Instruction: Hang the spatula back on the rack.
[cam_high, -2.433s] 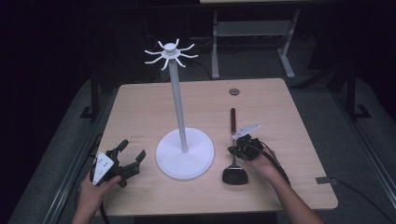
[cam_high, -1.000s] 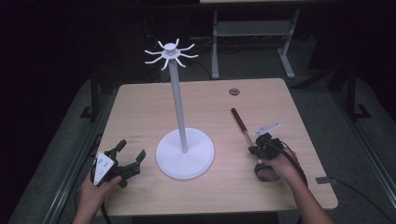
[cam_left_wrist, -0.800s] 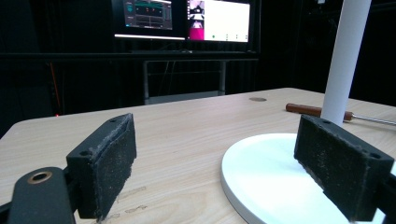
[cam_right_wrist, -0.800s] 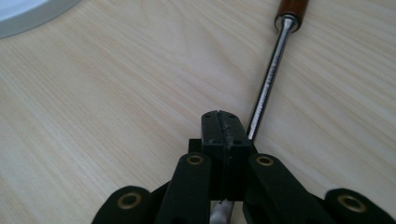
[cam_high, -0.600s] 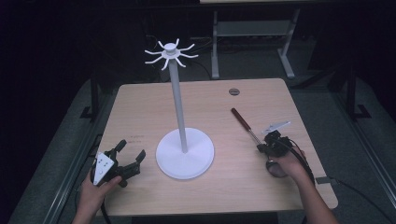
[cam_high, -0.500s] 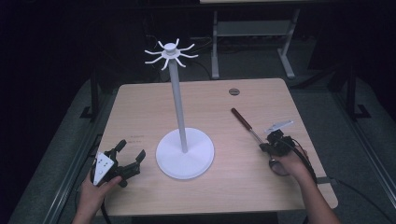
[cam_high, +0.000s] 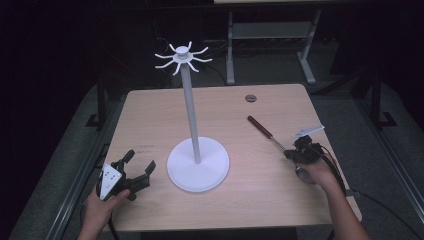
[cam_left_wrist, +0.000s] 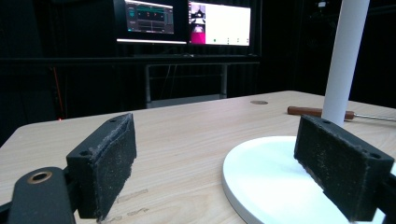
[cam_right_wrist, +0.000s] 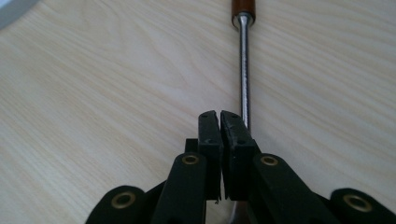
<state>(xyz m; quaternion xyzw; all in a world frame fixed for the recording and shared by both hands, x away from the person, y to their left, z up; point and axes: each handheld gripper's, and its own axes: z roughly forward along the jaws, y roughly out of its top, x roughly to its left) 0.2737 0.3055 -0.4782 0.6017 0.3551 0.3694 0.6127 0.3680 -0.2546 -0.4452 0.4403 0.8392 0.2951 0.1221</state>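
Observation:
A white stand with a ring of hooks on top rises from a round base at mid-table. A utensil with a brown handle and a metal shaft lies slanted to its right. My right gripper sits at the shaft's lower end, and the hand hides the utensil's head. In the right gripper view the shaft runs under the right jaw of that gripper. The jaws are shut, with a hairline slit that has just eased apart. My left gripper rests open near the front left, with nothing between its pads.
The stand's base lies just right of the left gripper, with the utensil's handle beyond the pole. A small round cap sits in the wooden table near its far edge. Monitors glow behind.
My right hand has shifted to the right, swinging the utensil's head end with it while the handle end stayed nearly in place. The left hand has not moved.

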